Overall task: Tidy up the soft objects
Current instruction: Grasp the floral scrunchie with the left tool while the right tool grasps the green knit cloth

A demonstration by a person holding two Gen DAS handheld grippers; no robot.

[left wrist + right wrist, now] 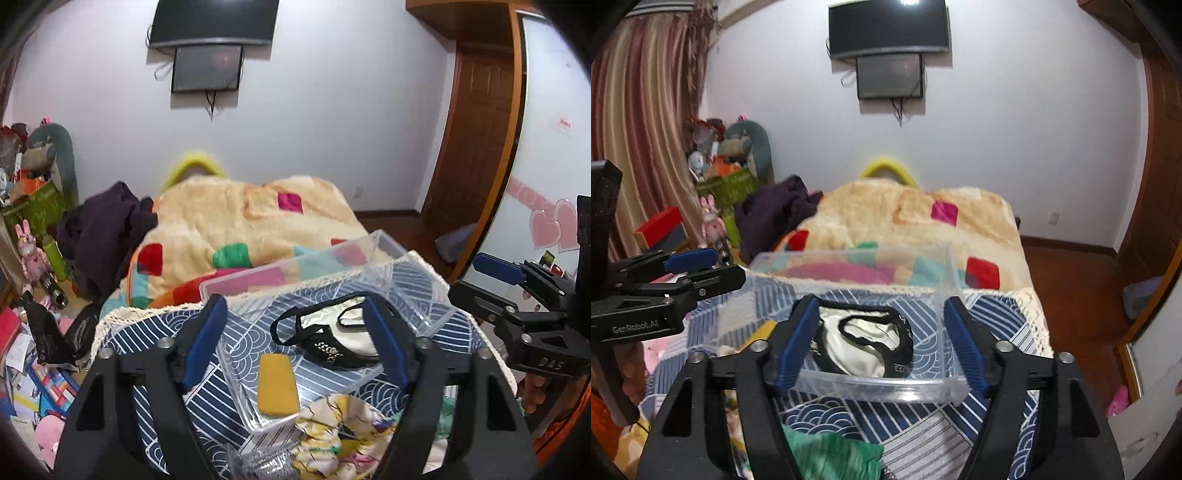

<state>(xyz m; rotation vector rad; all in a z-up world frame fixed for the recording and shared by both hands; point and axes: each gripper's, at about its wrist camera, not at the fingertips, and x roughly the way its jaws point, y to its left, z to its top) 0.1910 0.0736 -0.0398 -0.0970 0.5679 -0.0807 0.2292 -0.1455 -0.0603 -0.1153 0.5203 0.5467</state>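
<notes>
A clear plastic bin [406,295] stands on the blue patterned cloth [159,339]. Inside it lie a white and black undergarment [332,328] and a yellow sponge [277,384]. My left gripper [295,343] is open and empty, just in front of the bin. A floral cloth [332,435] lies below it. In the right wrist view the bin [879,387] holds the undergarment [864,339]. My right gripper [879,343] is open and empty, its fingers either side of the bin's near wall. A green cloth [831,454] lies under it.
A cream blanket [240,221] with coloured squares covers the bed behind the bin. A dark purple garment [107,232] is heaped at its left. Toys, boxes and papers [33,332] clutter the floor at left. A wooden door [469,147] stands at right.
</notes>
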